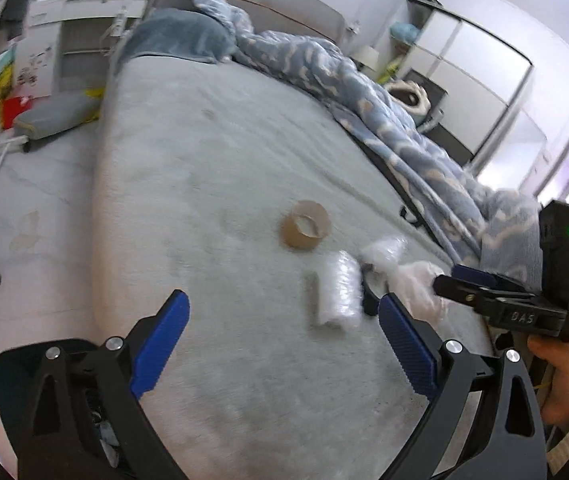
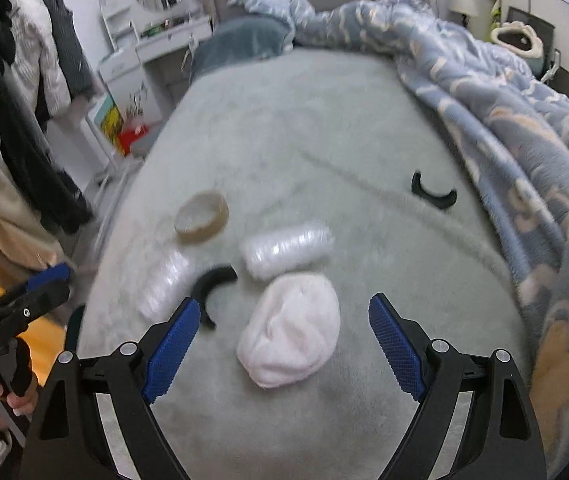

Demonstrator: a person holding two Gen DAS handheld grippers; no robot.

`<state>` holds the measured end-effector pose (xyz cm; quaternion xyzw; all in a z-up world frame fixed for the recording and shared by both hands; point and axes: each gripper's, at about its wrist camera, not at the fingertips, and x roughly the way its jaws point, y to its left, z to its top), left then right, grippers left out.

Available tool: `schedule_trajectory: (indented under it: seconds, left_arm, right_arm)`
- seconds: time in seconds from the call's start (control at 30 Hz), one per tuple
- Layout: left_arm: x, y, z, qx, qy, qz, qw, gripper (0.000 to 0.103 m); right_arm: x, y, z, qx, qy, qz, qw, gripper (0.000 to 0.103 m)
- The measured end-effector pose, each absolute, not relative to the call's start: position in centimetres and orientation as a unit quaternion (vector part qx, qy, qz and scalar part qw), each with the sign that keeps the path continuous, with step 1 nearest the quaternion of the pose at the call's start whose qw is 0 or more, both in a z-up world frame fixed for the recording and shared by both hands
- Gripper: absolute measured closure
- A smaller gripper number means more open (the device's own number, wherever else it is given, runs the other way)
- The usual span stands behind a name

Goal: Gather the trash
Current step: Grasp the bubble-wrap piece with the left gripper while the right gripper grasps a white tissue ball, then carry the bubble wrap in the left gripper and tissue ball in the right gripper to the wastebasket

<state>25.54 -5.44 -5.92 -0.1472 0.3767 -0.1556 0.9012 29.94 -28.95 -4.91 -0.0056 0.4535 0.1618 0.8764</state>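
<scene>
Trash lies on a pale green bed (image 2: 304,120). A brown tape roll (image 1: 305,229) (image 2: 202,217) lies farthest. Two clear plastic rolls lie near it: one (image 1: 338,294) (image 2: 164,284) and another (image 1: 384,252) (image 2: 288,250). A crumpled white wad (image 2: 290,338) (image 1: 420,286) lies nearest my right gripper (image 2: 284,340), which is open and empty just above it. A curved black piece (image 2: 210,284) lies between the rolls; a second one (image 2: 432,192) lies farther right. My left gripper (image 1: 284,336) is open and empty, short of the nearer plastic roll.
A blue patterned quilt (image 2: 504,112) is bunched along the bed's right side, with a blue pillow (image 2: 240,44) at the head. Clothes hang on a rack (image 2: 32,80) left of the bed. A grey cushion (image 1: 56,114) lies on the floor.
</scene>
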Motion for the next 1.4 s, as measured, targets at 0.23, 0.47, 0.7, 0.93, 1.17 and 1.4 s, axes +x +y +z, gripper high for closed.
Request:
schedule_trajectory:
  seconds: [0.23,0.47,0.7,0.93,1.17,1.4]
  left_arm:
    - [27.5,-8.1,-7.5,-0.125,0.395,-0.170,0.894,0.006]
    - [29.1,-10.0,-7.9,-0.080,0.412,-0.181,0.890,0.018]
    - [30.1,-11.8,-8.4,-0.054,0.429,-0.198,0.880,0.031]
    - [30.6,-12.1,-9.7,-0.041,0.454,-0.198,0.868,0.062]
    - [29.3,-9.7,-8.5,-0.062,0.436,-0.185,0.878,0.068]
    - [26.9,-4.6,-5.9,-0.103,0.397,-0.141,0.901,0.068]
  right_arm:
    - [30.8,-29.1,-7.1,0.022,0.489,0.173,0.854,0.028]
    - [31.4,-29.1,-7.5,0.021,0.497,0.167,0.851,0.048]
    - [31.5,-29.0,-7.4,0.025,0.497,0.172,0.850,0.058]
    - [31.2,-30.3,-6.0,0.051,0.480,0.156,0.862,0.059]
    - [30.4,-29.8,-4.2,0.050,0.452,0.152,0.877,0.059]
    - [29.3,-27.7,-2.1,0.043,0.422,0.173,0.889,0.059]
